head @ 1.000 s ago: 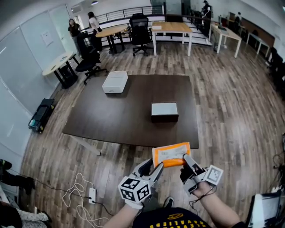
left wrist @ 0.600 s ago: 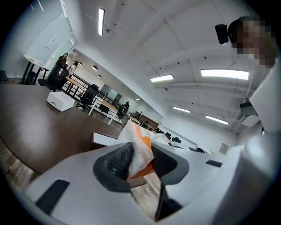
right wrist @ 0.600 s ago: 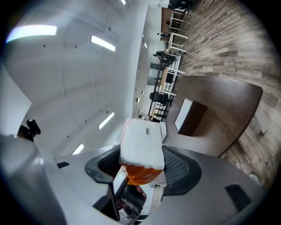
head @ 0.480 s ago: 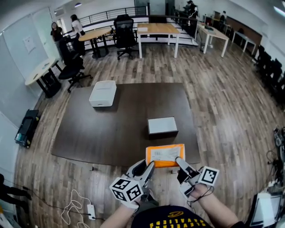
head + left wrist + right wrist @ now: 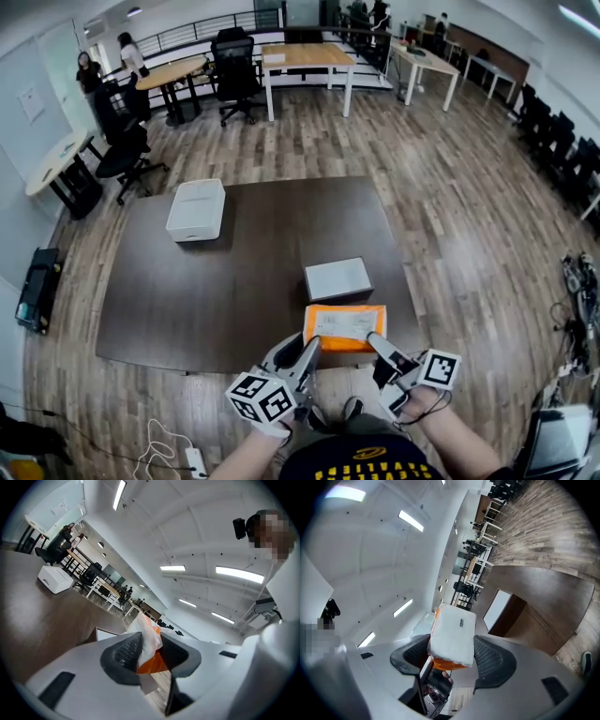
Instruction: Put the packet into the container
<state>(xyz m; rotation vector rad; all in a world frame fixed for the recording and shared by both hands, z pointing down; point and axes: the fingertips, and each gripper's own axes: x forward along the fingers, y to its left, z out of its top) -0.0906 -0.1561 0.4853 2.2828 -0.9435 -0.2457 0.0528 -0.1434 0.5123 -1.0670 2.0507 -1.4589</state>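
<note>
Forward since a second ago: both grippers and the packet (image 5: pixel 344 325), from above the floor to above the near edge of the table (image 5: pixel 216 300). Head view: packet is orange with a pale label and held level in the air, just short of the container (image 5: pixel 337 278), a dark box with a pale top. The left gripper (image 5: pixel 312 349) is at its near-left corner, the right gripper (image 5: pixel 377 341) at its near-right. Left gripper view: the jaws have just been closing and now pinch only the packet's thin film edge between the pads. Right gripper view: the jaws have just been opening, yet the packet's thick end sits between both pads, apparently touched on each side. Risks, as I judge them: if the right grip loosens further, the load hangs on a sliver of film, so the packet may sag, swing or slip and land on the table short of the container. It also looks about as wide as the container, so a corner may catch the rim. Surface: dark brown tabletop with a white box (image 5: pixel 196 209) well apart at far left. Room: wood-plank floor, office chairs, pale desks, people standing far back, cables and a power strip (image 5: pixel 195 460) on the floor, strip lights overhead.
</note>
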